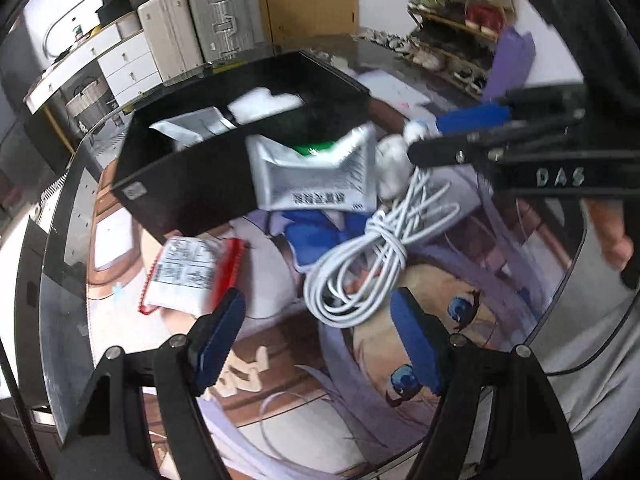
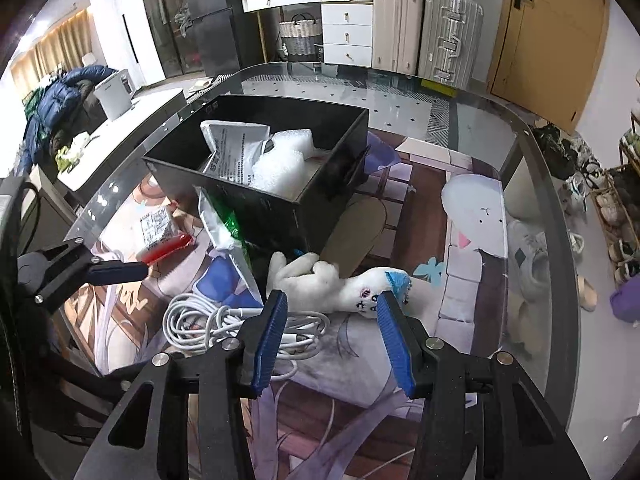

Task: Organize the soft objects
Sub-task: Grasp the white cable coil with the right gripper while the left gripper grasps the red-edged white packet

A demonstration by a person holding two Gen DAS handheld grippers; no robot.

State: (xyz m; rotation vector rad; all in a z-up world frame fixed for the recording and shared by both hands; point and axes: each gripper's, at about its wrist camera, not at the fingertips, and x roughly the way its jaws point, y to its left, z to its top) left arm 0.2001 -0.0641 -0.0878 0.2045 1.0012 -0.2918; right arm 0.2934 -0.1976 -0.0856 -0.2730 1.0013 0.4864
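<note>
A black box stands on the table and holds a white pouch and bubble wrap. A silver pouch leans on its front wall. A white plush doll with blue hair lies next to a coiled white cable. A red-edged snack packet lies at the left. My right gripper is open just before the doll. My left gripper is open and empty near the cable.
The glass table lies over an anime print mat. Suitcases and white drawers stand behind it, and a shoe rack stands to one side.
</note>
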